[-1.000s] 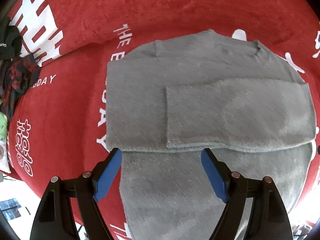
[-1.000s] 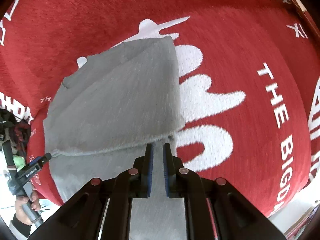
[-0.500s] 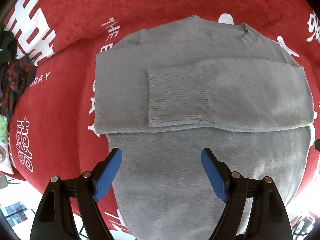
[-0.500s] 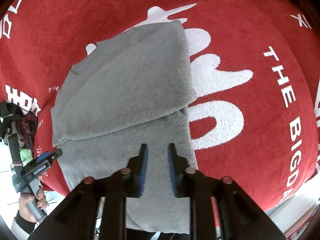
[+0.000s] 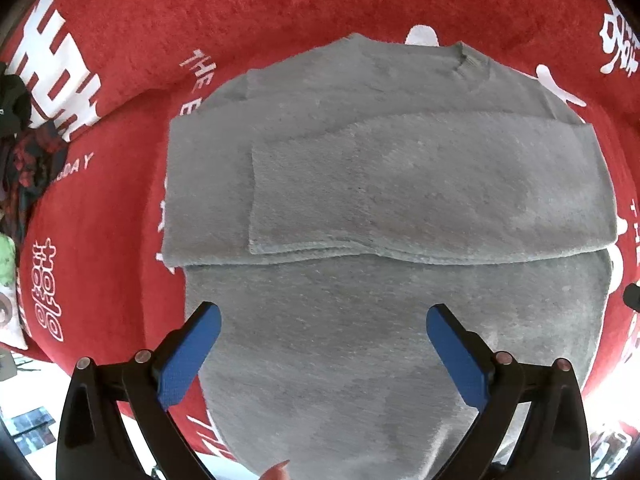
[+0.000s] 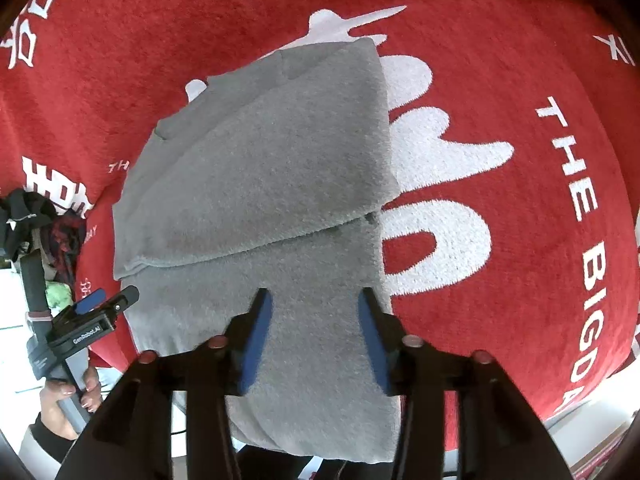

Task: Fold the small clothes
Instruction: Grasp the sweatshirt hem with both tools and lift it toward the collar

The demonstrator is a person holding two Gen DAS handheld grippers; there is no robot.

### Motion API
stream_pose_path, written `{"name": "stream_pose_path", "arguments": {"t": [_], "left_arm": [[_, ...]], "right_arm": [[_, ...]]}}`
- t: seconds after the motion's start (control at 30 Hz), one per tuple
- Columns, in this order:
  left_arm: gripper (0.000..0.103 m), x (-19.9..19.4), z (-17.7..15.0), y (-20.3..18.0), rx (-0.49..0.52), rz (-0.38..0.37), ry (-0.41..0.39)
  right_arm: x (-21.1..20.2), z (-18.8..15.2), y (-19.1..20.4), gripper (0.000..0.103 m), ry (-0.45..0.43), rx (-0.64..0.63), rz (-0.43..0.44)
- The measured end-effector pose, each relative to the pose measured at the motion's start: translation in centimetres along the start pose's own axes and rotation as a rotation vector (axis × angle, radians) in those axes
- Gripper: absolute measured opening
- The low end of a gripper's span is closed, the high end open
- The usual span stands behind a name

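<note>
1. A grey sweater [image 5: 360,184] lies flat on a red printed mat [image 5: 120,208], its sleeves already folded across the chest; the unfolded lower body runs beneath both sets of jaws toward the mat's near edge.

2. The left gripper [image 5: 324,334] hangs over that lower panel, jaws spreading to full width and empty — nothing between the blue pads [image 5: 188,354] but fabric well below them.

3. The right gripper [image 6: 316,320] sits over the sweater's right-hand border, jaws parting, no cloth pinched between them.

4. The step in hand appears to be the bottom-up fold. Done well, each gripper would reach behind its jaws to the hem and take a corner, both layers together.

5. Lift evenly and carry the hem ahead of the jaws to the collar [image 5: 466,58] — a lopsided pull would likely drag the folded sleeves askew.

6. A pile of dark clothes [image 6: 44,220] waits off to the left of the jaws.
</note>
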State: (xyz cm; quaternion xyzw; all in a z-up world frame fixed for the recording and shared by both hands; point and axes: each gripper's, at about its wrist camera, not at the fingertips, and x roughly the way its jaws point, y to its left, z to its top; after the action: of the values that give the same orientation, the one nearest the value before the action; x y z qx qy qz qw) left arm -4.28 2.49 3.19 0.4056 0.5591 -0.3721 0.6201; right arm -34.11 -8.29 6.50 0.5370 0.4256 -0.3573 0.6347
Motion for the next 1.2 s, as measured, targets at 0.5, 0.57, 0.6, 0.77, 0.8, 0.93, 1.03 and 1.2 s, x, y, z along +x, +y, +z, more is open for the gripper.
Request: {"name": "stream_pose_path", "arguments": {"t": [0.5, 0.57, 0.6, 0.77, 0.8, 0.93, 1.03, 1.2], "left_arm": [[0.103, 0.7, -4.5, -0.3, -0.058, -0.017, 0.072], [0.103, 0.7, -5.7, 0.1, -0.088, -0.024, 0.074], [0.103, 0.7, -6.1, 0.4, -0.097, -0.028, 0.077], [0.103, 1.0, -9.0, 2.1, -0.131, -0.032, 0.088], [0.103, 1.1, -9.5, 2.4, -0.130, -0.034, 0.087], [0.103, 1.8, -12.2, 4.0, -0.130, -0.056, 0.090], [0.103, 2.8, -14.6, 5.6, -0.154, -0.095, 0.100], [0.103, 3.9, -19.1, 7.7, -0.194, -0.152, 0.106]], "right_arm": [[1.0, -2.0, -1.0, 0.055, 0.080, -0.025, 0.074], [1.5, -2.5, -1.2, 0.055, 0.101, -0.027, 0.085], [1.8, -2.8, -1.3, 0.055, 0.109, -0.028, 0.089], [2.7, -4.6, -1.6, 0.055, 0.133, -0.025, 0.119], [2.8, -5.1, -1.6, 0.055, 0.136, -0.026, 0.127], [3.6, -7.5, -2.1, 0.055, 0.162, -0.027, 0.164], [4.3, -10.1, -2.8, 0.055, 0.191, -0.032, 0.182], [5.1, -15.1, -3.9, 0.055, 0.220, -0.045, 0.178]]}}
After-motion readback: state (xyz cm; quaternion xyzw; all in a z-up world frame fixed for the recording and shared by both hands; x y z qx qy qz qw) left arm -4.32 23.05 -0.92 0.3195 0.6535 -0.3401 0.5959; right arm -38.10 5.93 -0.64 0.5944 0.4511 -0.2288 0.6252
